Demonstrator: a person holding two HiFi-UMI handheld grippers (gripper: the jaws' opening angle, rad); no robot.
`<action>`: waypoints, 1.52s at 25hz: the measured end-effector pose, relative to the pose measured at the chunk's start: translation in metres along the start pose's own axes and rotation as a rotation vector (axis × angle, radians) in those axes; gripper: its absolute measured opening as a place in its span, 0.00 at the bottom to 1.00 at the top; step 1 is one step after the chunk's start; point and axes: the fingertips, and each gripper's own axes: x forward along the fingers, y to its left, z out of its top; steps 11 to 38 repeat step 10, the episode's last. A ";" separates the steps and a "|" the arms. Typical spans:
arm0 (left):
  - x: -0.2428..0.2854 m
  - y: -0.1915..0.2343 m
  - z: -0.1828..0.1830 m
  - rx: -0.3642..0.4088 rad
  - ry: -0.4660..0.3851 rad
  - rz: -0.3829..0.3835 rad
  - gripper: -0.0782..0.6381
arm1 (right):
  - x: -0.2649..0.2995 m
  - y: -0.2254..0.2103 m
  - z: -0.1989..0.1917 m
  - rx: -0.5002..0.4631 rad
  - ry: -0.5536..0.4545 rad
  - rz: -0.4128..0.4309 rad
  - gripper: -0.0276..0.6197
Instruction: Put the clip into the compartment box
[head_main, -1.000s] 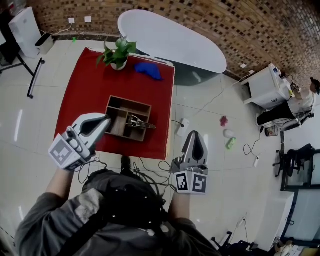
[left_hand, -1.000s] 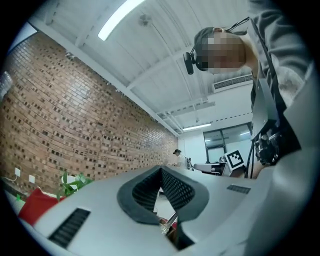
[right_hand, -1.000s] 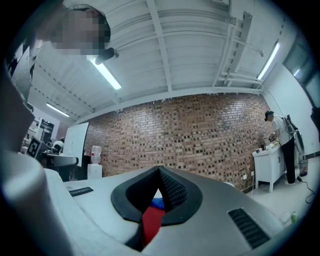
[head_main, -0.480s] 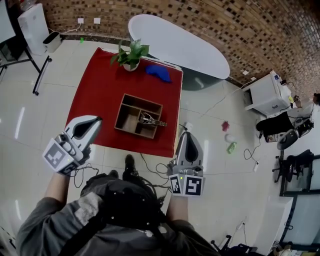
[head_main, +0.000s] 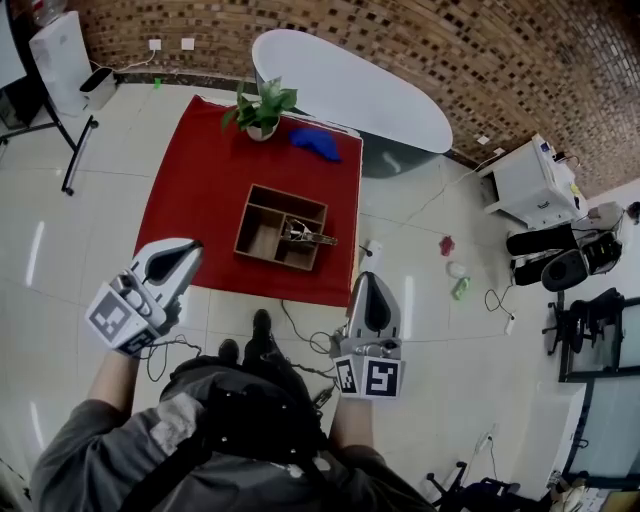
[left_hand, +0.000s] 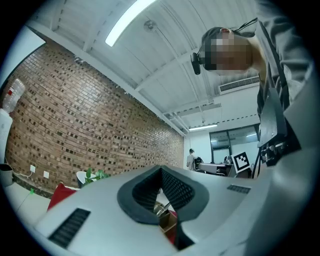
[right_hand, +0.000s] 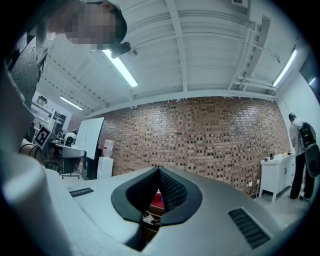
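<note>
Left gripper (head_main: 188, 252), jaws together and empty, has pulled back from over the compartment box (head_main: 249, 224) to its near-left, right gripper (head_main: 372, 280) likewise closed near-right, clip (head_main: 303, 235) lying in the box's right-hand compartment, so placement looks done.

The left tongs (head_main: 186, 250) were held forward and left of the person's torso (head_main: 250, 420), jaws pressed together on nothing, tip angled inward. The right tongs (head_main: 372, 280) were held forward and right of the torso, jaws likewise together and empty, pointing straight ahead.
</note>
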 end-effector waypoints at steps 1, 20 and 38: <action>-0.001 -0.001 0.001 0.001 0.001 -0.004 0.16 | -0.002 0.001 0.001 -0.001 -0.001 -0.002 0.06; 0.008 -0.017 -0.015 0.010 0.039 -0.034 0.16 | -0.019 -0.013 -0.001 -0.006 0.000 -0.040 0.06; 0.008 -0.017 -0.015 0.010 0.039 -0.034 0.16 | -0.019 -0.013 -0.001 -0.006 0.000 -0.040 0.06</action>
